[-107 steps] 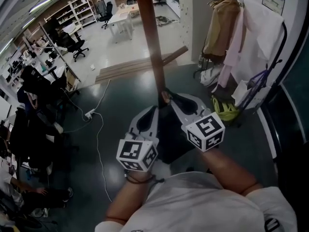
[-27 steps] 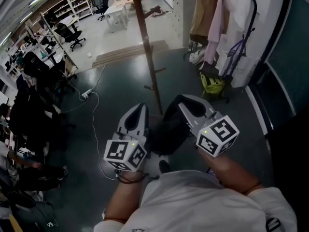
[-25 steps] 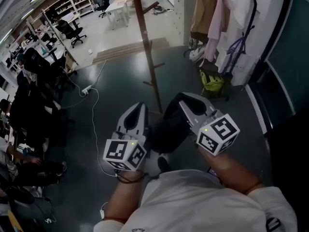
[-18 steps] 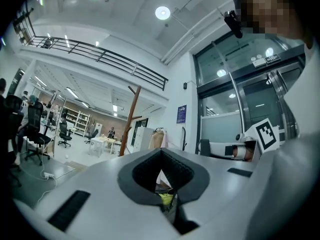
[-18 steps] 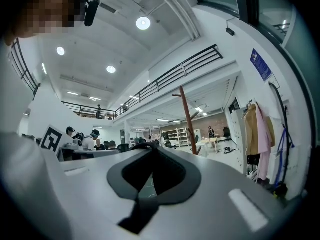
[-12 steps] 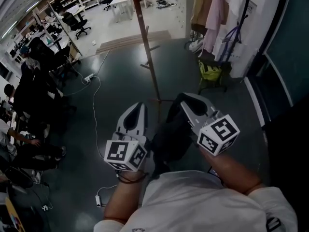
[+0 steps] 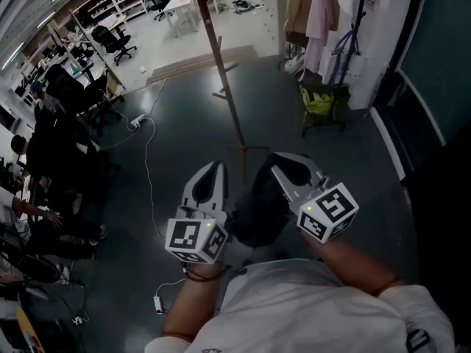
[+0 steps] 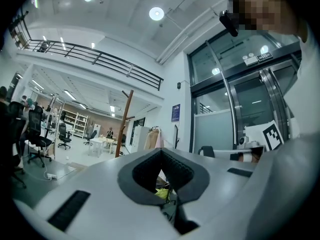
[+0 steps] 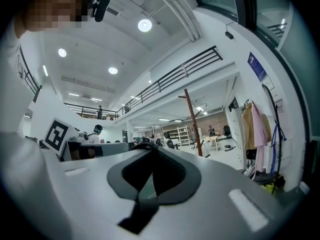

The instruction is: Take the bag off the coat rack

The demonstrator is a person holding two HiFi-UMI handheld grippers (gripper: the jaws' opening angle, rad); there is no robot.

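We are holding the black bag [image 7: 257, 212] low between both grippers, close to our body. Our right gripper [image 7: 280, 166] is clamping its jaws on the bag's strap. The bag is hanging below them, its long axis running from the jaws back toward us; we cannot tell what is inside it. Our left gripper [image 7: 212, 169] is hovering just beside the bag, jaws closed together. Farther off, the wooden coat rack [image 7: 223, 72] is standing upright, well apart from the bag. Beyond it, a yellow-green bag [image 7: 318, 100] is lying under hanging clothes [image 7: 313, 13].
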